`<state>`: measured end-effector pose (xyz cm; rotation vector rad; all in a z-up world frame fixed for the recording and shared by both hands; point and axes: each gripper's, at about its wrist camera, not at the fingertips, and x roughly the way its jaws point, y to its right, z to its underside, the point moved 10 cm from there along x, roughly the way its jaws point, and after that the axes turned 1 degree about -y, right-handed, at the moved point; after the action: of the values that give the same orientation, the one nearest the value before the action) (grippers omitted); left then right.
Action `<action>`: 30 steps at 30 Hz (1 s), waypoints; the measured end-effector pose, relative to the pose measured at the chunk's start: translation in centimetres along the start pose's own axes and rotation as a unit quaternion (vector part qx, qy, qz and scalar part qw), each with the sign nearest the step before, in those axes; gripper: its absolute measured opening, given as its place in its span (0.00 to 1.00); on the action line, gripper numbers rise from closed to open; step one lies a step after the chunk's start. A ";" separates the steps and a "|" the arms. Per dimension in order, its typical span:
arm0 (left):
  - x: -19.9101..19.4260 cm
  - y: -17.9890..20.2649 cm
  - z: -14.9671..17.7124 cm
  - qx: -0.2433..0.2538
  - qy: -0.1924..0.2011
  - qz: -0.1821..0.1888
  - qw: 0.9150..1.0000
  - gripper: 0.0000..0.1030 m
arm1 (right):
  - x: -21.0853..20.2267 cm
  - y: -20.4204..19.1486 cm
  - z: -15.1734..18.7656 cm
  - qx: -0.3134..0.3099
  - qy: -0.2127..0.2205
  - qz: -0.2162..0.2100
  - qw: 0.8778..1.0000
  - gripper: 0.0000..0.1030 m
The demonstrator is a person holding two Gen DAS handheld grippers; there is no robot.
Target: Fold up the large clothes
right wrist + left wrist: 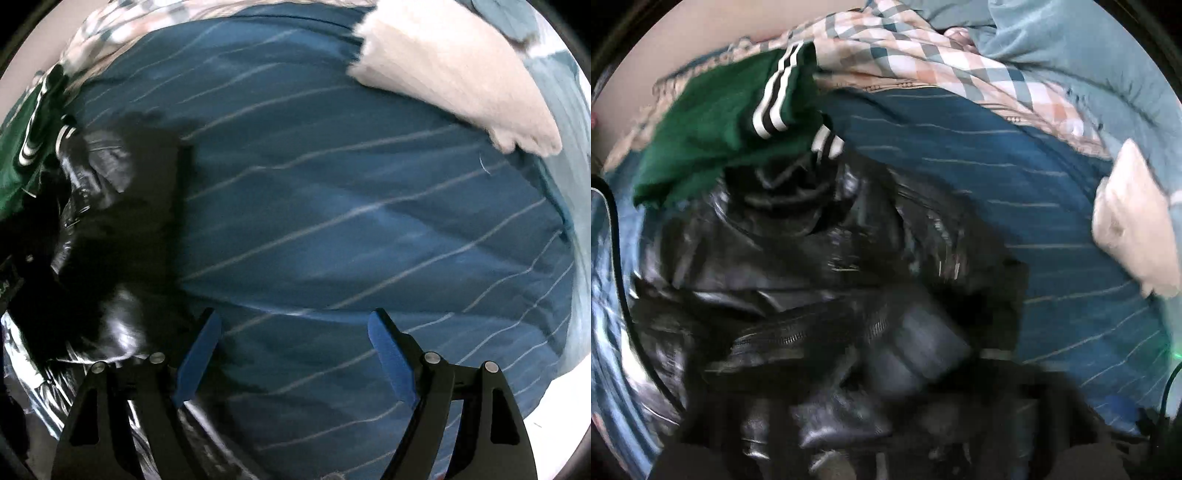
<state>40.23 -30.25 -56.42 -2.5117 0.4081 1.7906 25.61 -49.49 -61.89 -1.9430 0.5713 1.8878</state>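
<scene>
A shiny black jacket (pixel 798 266) with a zipper fills the middle and bottom of the left wrist view, bunched right over the left gripper's fingers, which are hidden under it. It also shows at the left of the right wrist view (pixel 96 229). My right gripper (pixel 293 332) is open, its blue pads (pixel 388 354) spread wide just above a dark blue sheet with thin white stripes (pixel 351 221), to the right of the jacket. The frames are blurred.
A green garment with black and white striped trim (pixel 713 125) lies behind the jacket. A checked cloth (pixel 916 55), a light blue fabric (pixel 1089 55) and a cream garment (pixel 454 74) lie along the far side of the striped sheet (pixel 1015 177).
</scene>
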 end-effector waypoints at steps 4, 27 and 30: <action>-1.2 -0.1 -0.4 -0.026 0.021 0.003 0.999 0.90 | 0.3 1.9 0.3 0.007 -0.020 -0.038 0.999 0.81; -8.0 -33.7 13.5 -0.220 -0.039 -0.288 0.931 0.90 | 3.7 -17.2 -3.1 -0.149 -0.005 -0.102 0.984 0.00; -8.2 -33.3 12.8 -0.228 -0.027 -0.276 0.933 0.90 | -0.4 -14.7 -4.4 -0.102 0.064 -0.077 0.990 0.00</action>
<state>33.56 5.74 -57.35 -2.4536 -0.7319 1.8451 37.11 -39.35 -61.56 -2.1809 0.2623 1.7941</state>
